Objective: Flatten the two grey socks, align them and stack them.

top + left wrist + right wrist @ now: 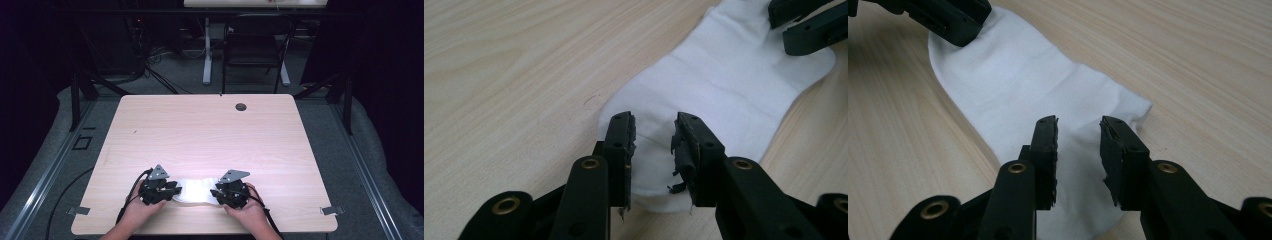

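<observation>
Lying flat, white sock (192, 190) spanning lengthwise between left gripper (654, 137) and right gripper (1078, 137) (jaws parted over each end, gripping nothing)

A wooden table (210, 130) bears a grommet hole (241, 107); a black chair (255, 47) stands beyond.

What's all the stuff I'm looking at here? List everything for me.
sock: one, white, flat on the table's near edge between the two grippers
table: one, light wood, centre
cable hole: one, dark, table's far side
chair: one, black, beyond the table
left gripper: one, black, jaws open over one end of the sock
right gripper: one, black, jaws open over the other end
hands: two, holding the grippers at the bottom of the high view
</observation>
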`<state>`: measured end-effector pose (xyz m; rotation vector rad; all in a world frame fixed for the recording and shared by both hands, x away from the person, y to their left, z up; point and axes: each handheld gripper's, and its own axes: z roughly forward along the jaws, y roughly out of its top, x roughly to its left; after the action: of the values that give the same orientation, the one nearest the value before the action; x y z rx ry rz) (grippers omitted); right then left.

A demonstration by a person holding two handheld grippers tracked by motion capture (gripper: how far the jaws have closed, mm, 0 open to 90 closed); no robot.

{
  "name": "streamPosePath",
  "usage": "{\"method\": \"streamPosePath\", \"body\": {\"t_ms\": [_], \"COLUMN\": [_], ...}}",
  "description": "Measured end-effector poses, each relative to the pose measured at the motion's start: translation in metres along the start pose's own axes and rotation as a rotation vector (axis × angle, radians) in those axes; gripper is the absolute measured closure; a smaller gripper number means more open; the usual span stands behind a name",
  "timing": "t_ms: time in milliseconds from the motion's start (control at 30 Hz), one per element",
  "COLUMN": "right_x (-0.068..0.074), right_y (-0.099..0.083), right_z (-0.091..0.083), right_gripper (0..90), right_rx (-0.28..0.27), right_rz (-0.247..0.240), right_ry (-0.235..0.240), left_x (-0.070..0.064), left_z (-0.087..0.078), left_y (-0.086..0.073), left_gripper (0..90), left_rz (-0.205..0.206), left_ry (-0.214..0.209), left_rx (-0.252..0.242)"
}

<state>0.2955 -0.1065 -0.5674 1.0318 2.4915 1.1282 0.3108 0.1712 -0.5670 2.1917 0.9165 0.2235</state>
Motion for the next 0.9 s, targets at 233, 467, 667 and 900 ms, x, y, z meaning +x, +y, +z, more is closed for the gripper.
{"method": "streamPosePath", "body": {"t_ms": [233, 467, 667, 900], "right_x": [-0.004, -0.007, -0.005, -0.006], "right_y": [0.000, -0.003, -0.005, -0.008], "right_z": [0.003, 0.011, 0.010, 0.008], "right_gripper": [61.0, 59.6, 61.2, 61.9], "right_rx": [-0.019, 0.000, 0.005, 0.000], "right_rz": [0.011, 0.015, 0.005, 0.019], "right_ry": [-0.005, -0.005, -0.024, -0.032], "left_x": [0.001, 0.000, -0.002, -0.001], "left_z": [0.001, 0.004, 0.005, 0.008], "left_y": [-0.003, -0.005, -0.007, -0.005], "left_gripper": [67.6, 64.3, 59.9, 59.2], "left_rz": [0.017, 0.044, 0.073, 0.084], "left_ry": [0.003, 0.014, 0.017, 0.020], "left_rx": [0.012, 0.019, 0.014, 0.003]}}
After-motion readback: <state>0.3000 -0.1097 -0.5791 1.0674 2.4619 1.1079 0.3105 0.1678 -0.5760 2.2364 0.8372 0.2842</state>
